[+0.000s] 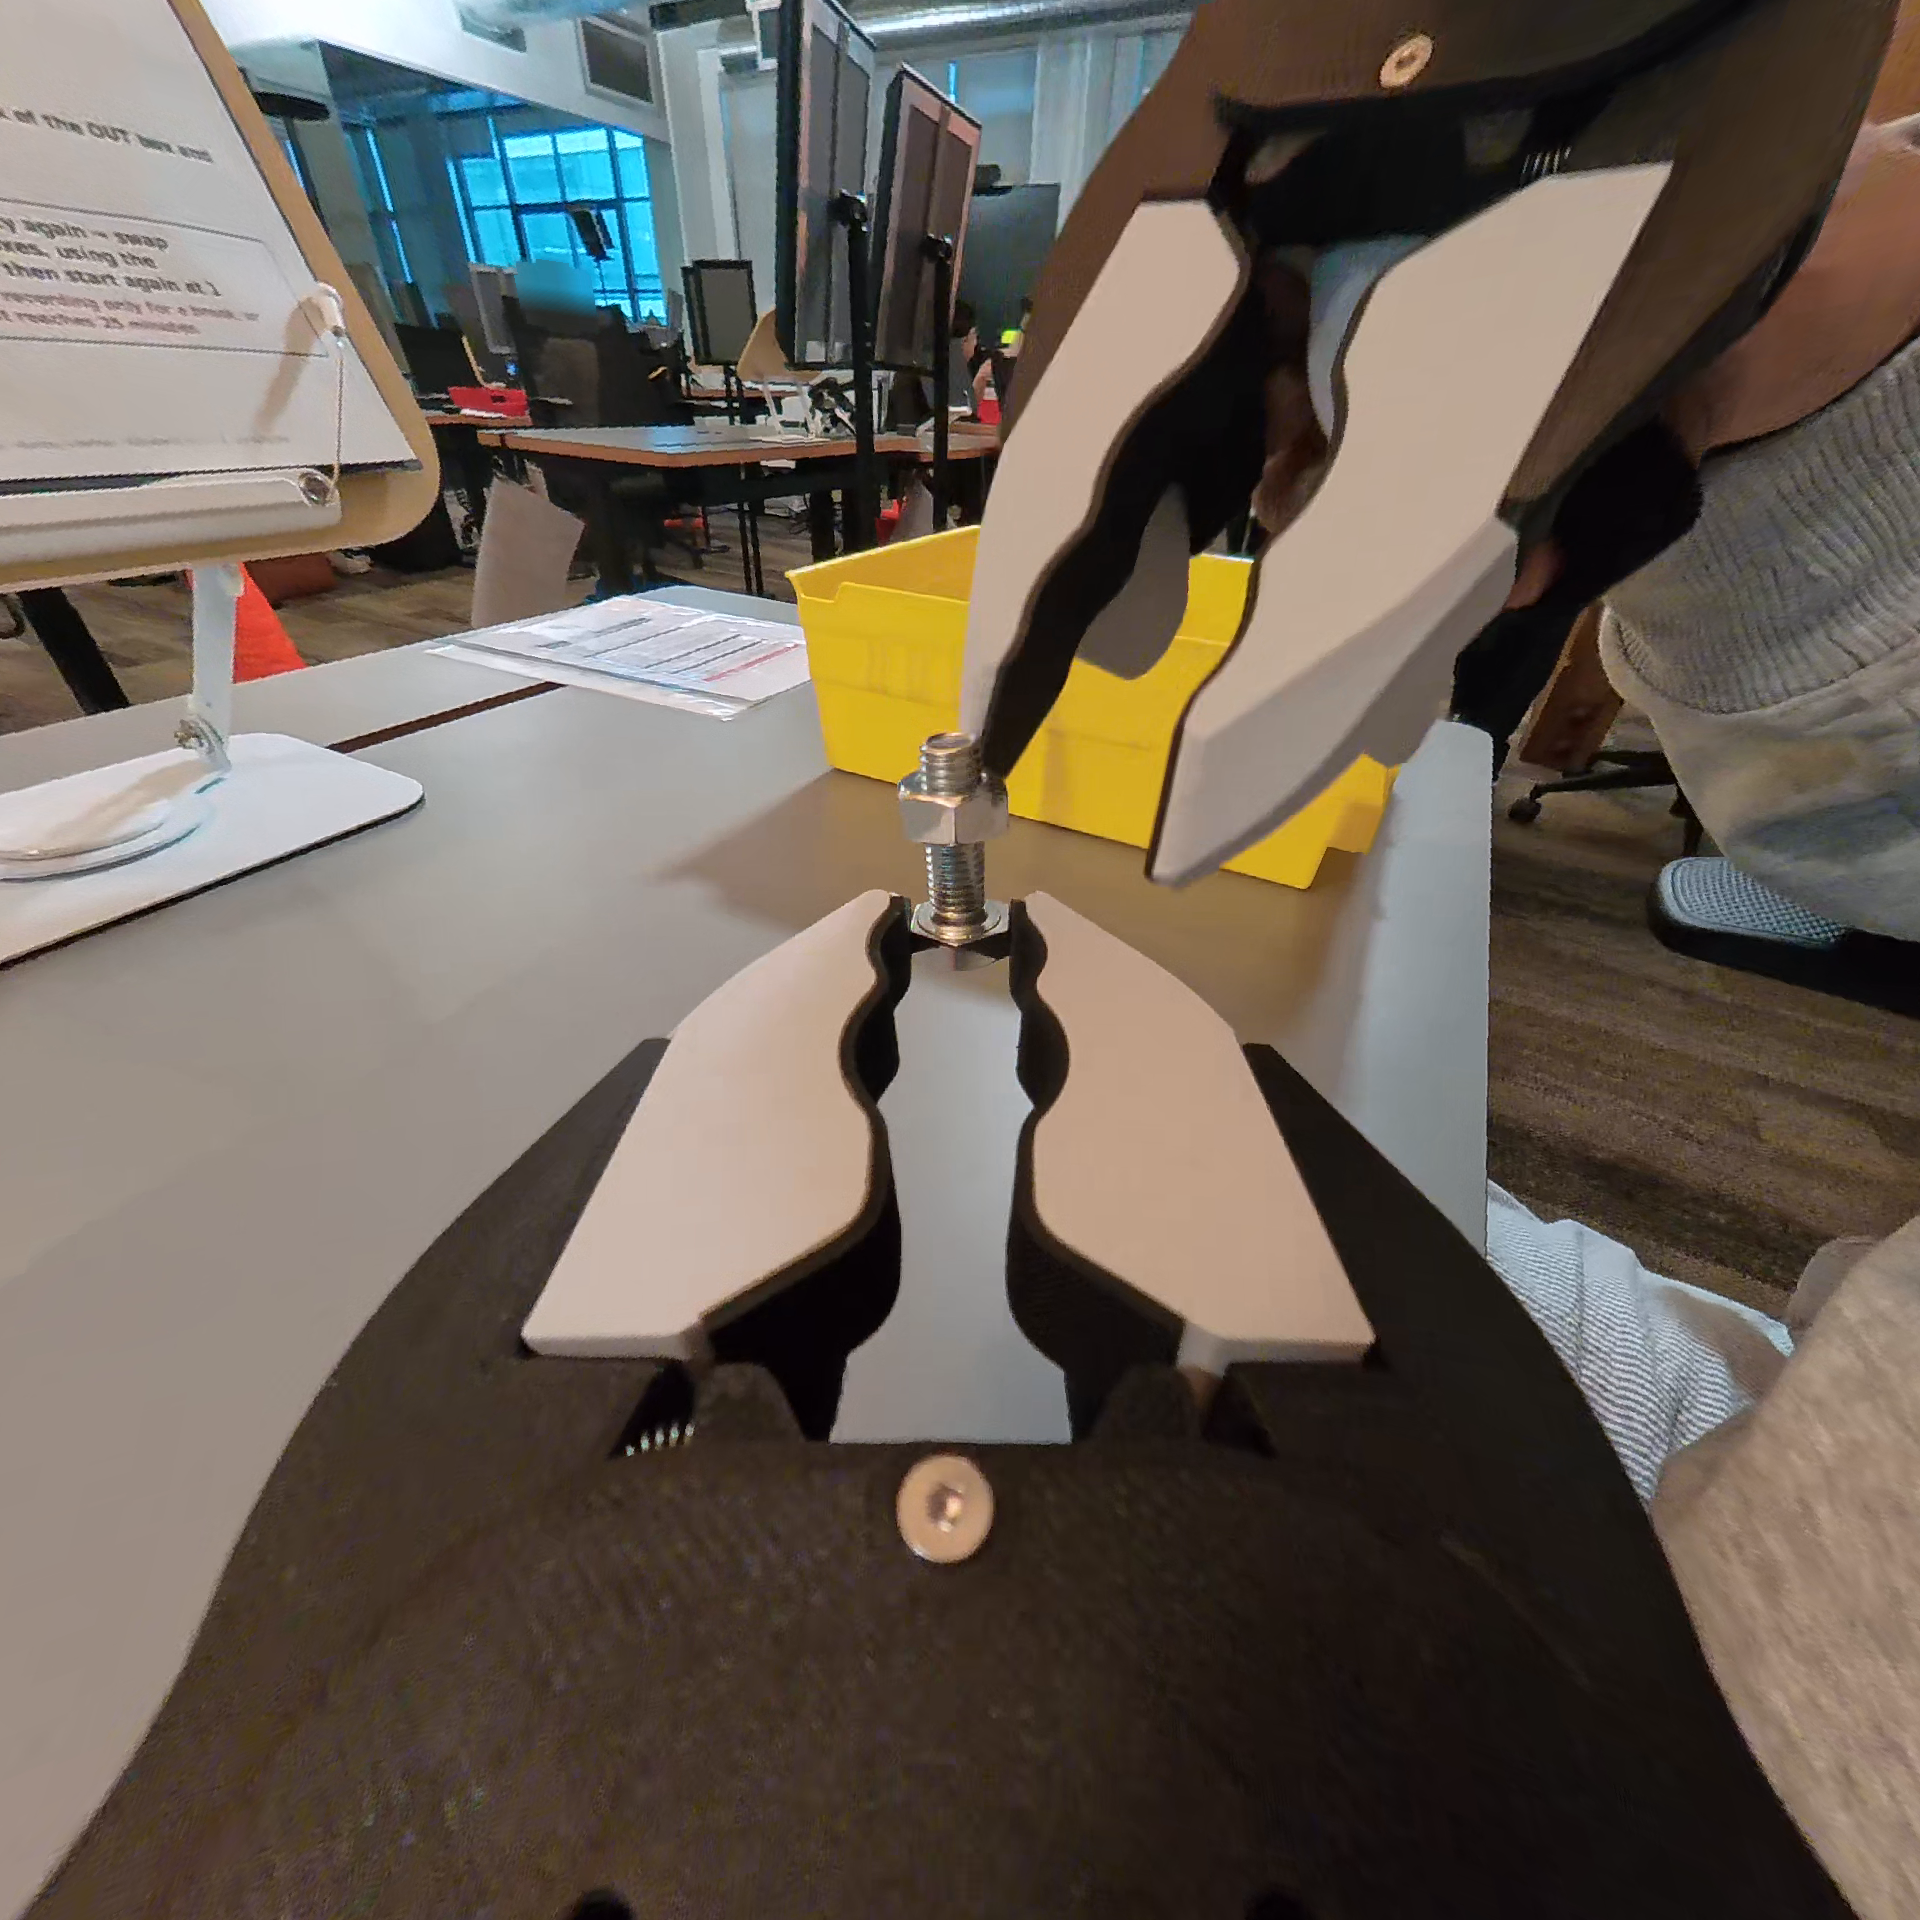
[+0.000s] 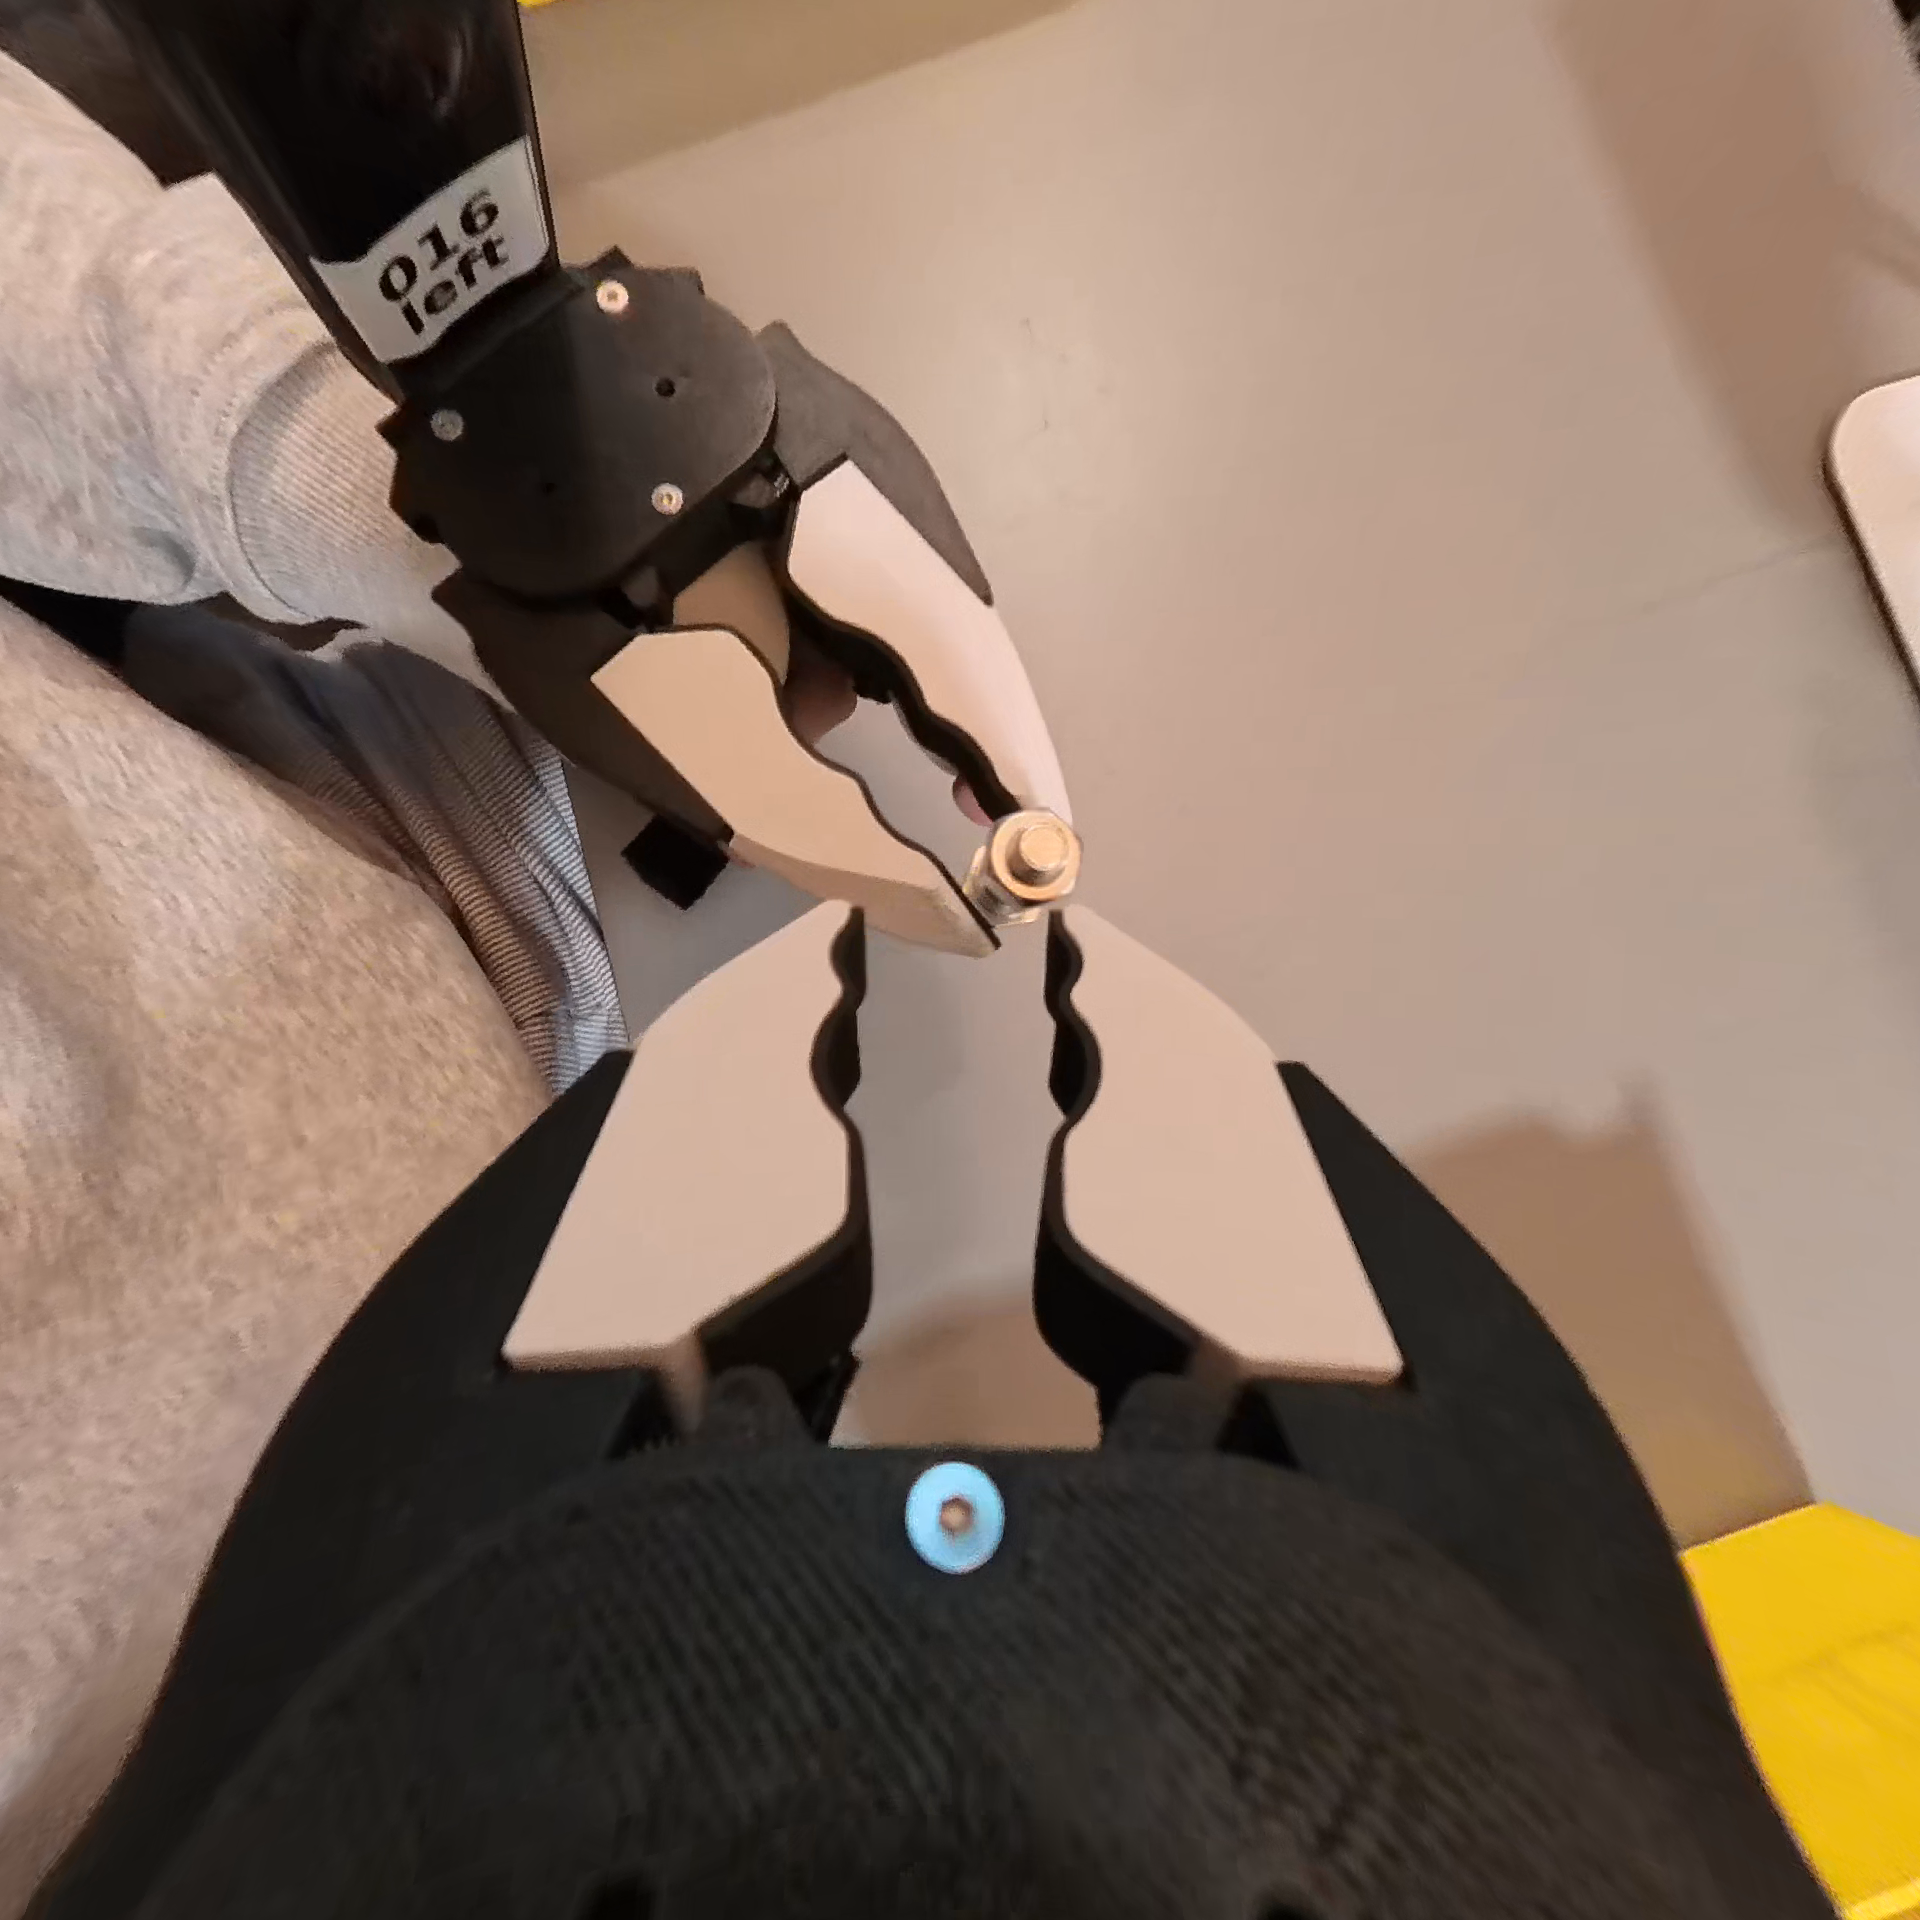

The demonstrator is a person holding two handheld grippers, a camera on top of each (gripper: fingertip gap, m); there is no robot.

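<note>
The left gripper [image 1: 954,925] is closed on the head of a bolt [image 1: 951,873], which stands upright above the table [image 1: 416,1039]. The right gripper [image 1: 1070,800] is open, one fingertip touching the bolt top beside the nut [image 1: 951,810].

bin [image 1: 894,665] on table [image 1: 416,987] behind bolt [image 1: 951,831], stand [image 1: 208,800] left

Shiny metal bolt [image 1: 951,873], glossy yellow plastic bin [image 1: 894,665], matt table [image 1: 416,987].

black ribbed tongs [image 1: 954,935] with pale wavy-edged fingers [image 1: 748,1122], silver screws, and grey knit sleeves [image 2: 125,395].
</note>
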